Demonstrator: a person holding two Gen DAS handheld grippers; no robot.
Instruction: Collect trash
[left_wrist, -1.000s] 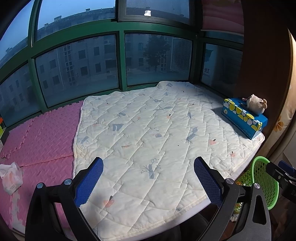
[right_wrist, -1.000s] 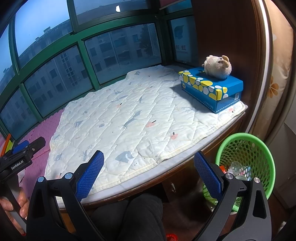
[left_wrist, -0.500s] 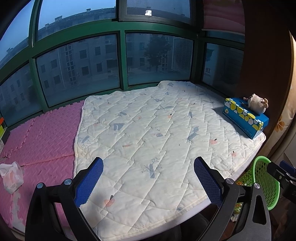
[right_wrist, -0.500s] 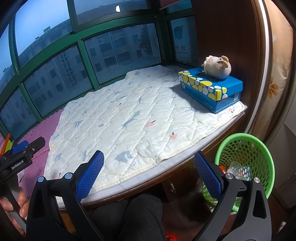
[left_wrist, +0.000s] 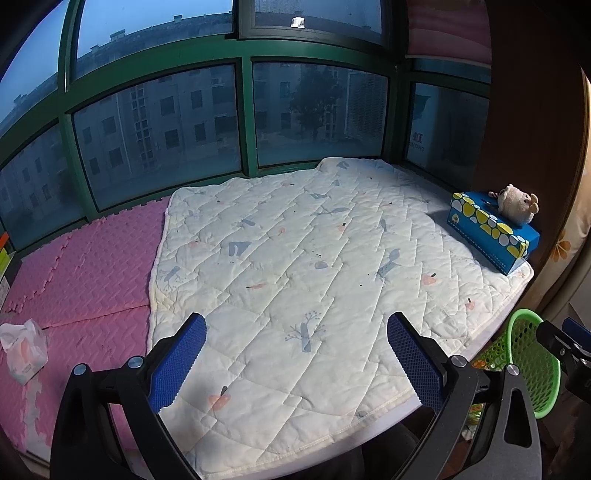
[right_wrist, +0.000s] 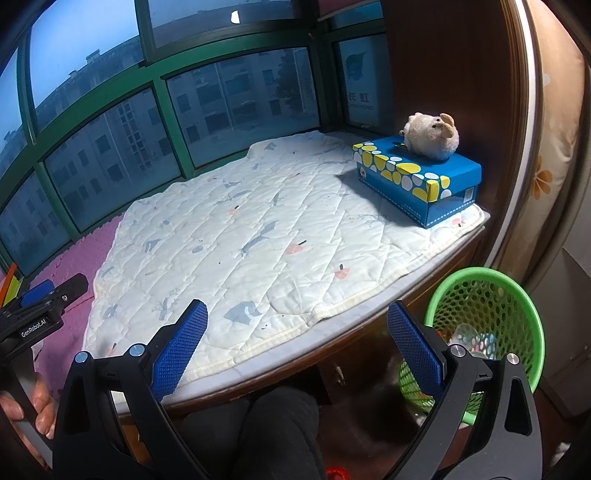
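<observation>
Almost nothing moves since before: both grippers, left and right, hover with jaws spread, empty. The crumpled tissue lies far left; reaching may miss the bin.

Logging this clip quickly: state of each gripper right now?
Left gripper: open, holding nothing.
Right gripper: open, holding nothing.

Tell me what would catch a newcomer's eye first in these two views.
The white quilted blanket covering most of the window seat stands out first, with pink foam mats beside it on its left. At the blanket's far right corner sits a blue spotted box with a small plush toy on top. Below the seat's right edge stands a green mesh basket with some trash in it, and a crumpled white packet lies on the mats.
</observation>
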